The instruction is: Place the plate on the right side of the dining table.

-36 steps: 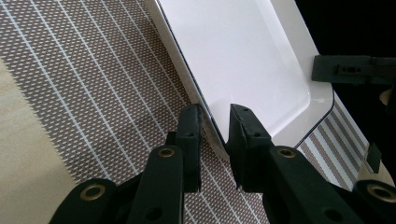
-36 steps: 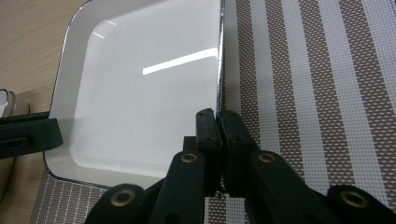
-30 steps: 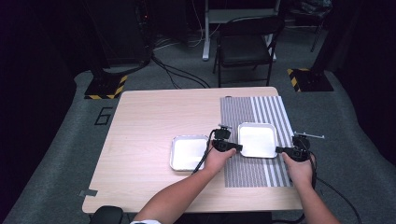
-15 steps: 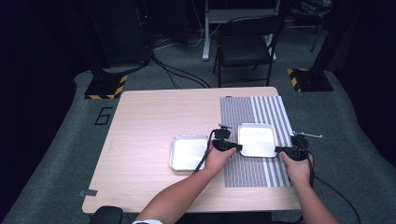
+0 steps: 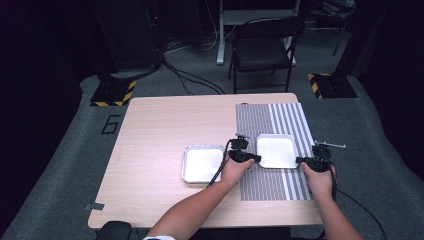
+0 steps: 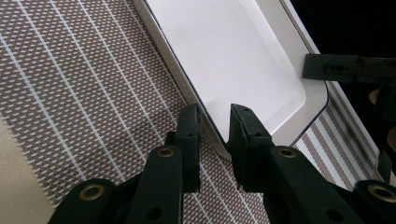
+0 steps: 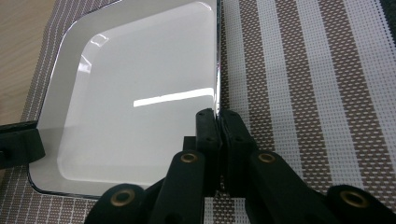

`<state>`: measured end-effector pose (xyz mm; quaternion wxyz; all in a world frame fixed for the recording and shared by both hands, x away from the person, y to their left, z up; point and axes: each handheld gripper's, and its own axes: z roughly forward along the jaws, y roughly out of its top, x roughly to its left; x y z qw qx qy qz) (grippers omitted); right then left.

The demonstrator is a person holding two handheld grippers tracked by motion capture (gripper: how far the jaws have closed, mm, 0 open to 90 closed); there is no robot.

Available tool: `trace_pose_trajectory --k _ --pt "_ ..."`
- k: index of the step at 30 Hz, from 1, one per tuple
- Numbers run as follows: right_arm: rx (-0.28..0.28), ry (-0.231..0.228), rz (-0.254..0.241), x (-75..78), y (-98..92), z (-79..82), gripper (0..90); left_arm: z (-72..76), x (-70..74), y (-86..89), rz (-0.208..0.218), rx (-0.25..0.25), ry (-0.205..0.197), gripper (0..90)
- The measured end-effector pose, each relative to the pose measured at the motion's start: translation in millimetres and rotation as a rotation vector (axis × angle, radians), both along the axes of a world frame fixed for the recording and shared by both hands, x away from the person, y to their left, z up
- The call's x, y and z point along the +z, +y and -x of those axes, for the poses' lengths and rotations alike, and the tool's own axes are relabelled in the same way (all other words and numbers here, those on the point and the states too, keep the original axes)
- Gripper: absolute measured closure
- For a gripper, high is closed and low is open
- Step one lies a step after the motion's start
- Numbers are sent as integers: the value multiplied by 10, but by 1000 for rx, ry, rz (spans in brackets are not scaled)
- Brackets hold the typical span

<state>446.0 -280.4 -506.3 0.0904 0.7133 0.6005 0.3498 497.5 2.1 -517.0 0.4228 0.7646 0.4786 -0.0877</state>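
Observation:
A white square tray (image 5: 276, 150) lies on the striped mat (image 5: 265, 182). My left gripper (image 5: 256, 158) is at the tray's left edge. In the left gripper view its jaws (image 6: 215, 123) stand apart on either side of the tray's rim (image 6: 224, 51), with a gap showing, so it is open. My right gripper (image 5: 300, 160) is at the tray's right edge. In the right gripper view it (image 7: 218, 122) is shut on the thin rim of the tray (image 7: 140, 93). The tray holds nothing.
A second white tray (image 5: 202, 163) lies on the bare wood just left of the mat. The wooden table (image 5: 155, 130) extends far to the left and back. A black chair (image 5: 262, 47) stands beyond the table's far edge. A small metal rod (image 5: 331, 145) sits off the mat's right side.
The right hand has edged slightly left toward the tray's edge. The left hand and both trays stay where they were.

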Motion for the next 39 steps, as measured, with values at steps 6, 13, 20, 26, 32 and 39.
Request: trace_pose_trajectory --k 6,13,20,26,32,39 --pt "-9 -9 8 -5 5 -5 868 0 -1 -5 9 -2 6 733" --pt "-8 -20 20 7 24 12 812 9 24 3 9 -3 -8 702" --pt "-11 -61 44 75 24 71 707 31 98 49 -7 -6 -39 642" --pt "4 -101 9 133 32 171 589 45 152 130 -8 -5 -53 560" --pt "47 -145 12 173 125 286 525 65 236 210 -4 -12 -78 519" --pt "109 -171 18 235 285 406 510 110 305 319 -14 -21 -107 506"
